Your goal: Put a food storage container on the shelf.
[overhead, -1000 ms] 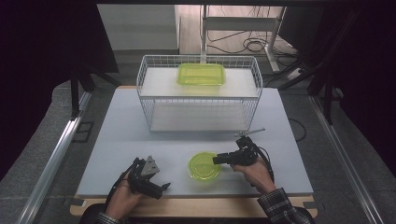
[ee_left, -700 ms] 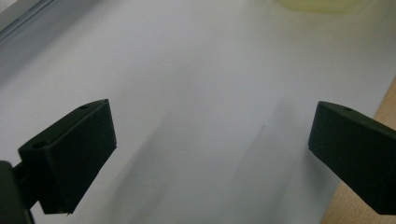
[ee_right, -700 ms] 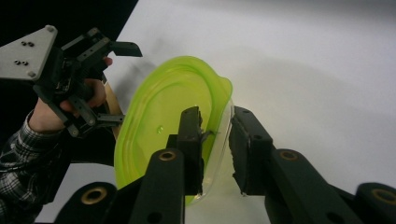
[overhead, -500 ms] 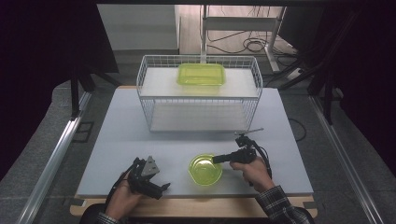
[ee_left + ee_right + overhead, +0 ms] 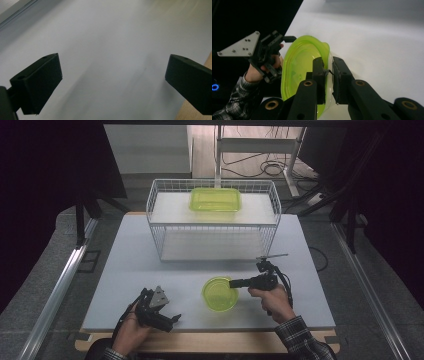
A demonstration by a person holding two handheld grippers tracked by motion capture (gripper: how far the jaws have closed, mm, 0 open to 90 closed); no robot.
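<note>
A round, translucent green bowl (image 5: 219, 295) sits on the white table (image 5: 125, 260) near its front edge. My right gripper (image 5: 233, 283) comes at it from the right. Its jaws have just been closing and now pinch the bowl's right rim. In the right gripper view the bowl (image 5: 299, 62) has its rim clamped in my right gripper (image 5: 328, 68), one pad inside the wall and one outside. My left gripper (image 5: 172, 318) rests at the front left, open and empty. In the left gripper view my left gripper (image 5: 112, 75) has bare table between its jaws.
A white wire basket (image 5: 159, 227) stands at the back middle of the table. A rectangular green container (image 5: 215, 199) lies on its upper shelf. The table's wooden front edge (image 5: 200, 341) runs just behind both hands. Dark floor and metal rails flank the table.
The right gripper's jaws have closed onto the bowl's rim, and the bowl has shifted slightly. The left gripper has stayed where it was.
</note>
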